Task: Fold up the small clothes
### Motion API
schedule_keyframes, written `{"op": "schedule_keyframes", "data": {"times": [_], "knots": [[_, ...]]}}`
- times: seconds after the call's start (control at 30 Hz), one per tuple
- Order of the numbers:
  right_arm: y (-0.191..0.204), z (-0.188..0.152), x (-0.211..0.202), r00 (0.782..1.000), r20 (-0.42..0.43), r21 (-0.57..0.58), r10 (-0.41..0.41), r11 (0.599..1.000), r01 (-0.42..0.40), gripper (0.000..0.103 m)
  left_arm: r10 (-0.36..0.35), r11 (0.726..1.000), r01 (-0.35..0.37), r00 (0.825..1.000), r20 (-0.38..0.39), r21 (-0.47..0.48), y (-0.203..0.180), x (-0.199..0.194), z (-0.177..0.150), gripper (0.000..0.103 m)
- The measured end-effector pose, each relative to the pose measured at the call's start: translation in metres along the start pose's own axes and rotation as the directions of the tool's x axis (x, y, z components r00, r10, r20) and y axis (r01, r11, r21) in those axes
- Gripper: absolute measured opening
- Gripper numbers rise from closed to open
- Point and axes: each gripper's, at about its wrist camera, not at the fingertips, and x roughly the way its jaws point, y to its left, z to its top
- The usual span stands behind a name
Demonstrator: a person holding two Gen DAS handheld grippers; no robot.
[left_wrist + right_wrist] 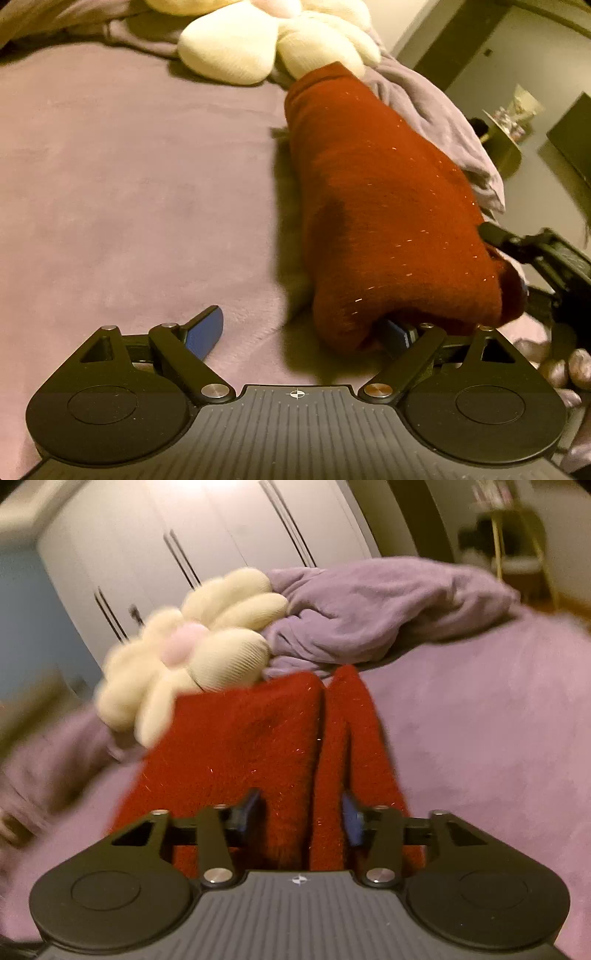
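Note:
A dark red knitted garment [384, 218] with glitter threads lies bunched on the purple bed cover [129, 192]. My left gripper [303, 332] is open; its left finger [205, 332] rests on the cover and its right finger is under the garment's near edge. In the right wrist view the garment [240, 746] lies doubled with a vertical fold. My right gripper [301, 812] is open with both fingers spread over the cloth, the fold between them. The right gripper also shows at the right edge of the left wrist view [535, 254], touching the garment's side.
A cream flower-shaped plush cushion [236, 48] lies at the bed's far end, also in the right wrist view [192, 657]. A crumpled purple blanket [369, 605] sits beside it. White wardrobe doors [184, 546] stand behind. A small side table [506, 140] stands by the bed.

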Motion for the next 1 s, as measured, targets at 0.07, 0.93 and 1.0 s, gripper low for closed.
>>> {"op": "schedule_keyframes", "data": {"times": [0.07,0.93,1.0], "knots": [[0.005,0.000,0.004,1.000,-0.026,-0.015,0.013,1.000,-0.013,0.066,0.011,1.000,-0.011,1.000,-0.004,-0.005,-0.004,0.000,-0.002,0.092],[0.056,-0.006,-0.041,0.971,0.221,-0.343,-0.089,0.925,0.162,0.042,0.032,0.999,-0.032,0.999,-0.005,-0.022,-0.004,-0.011,-0.006,0.094],[0.071,-0.016,-0.029,0.988,0.155,-0.391,-0.004,0.918,0.065,0.041,0.033,0.999,-0.033,0.999,-0.005,-0.018,-0.006,-0.016,-0.009,0.094]]}}
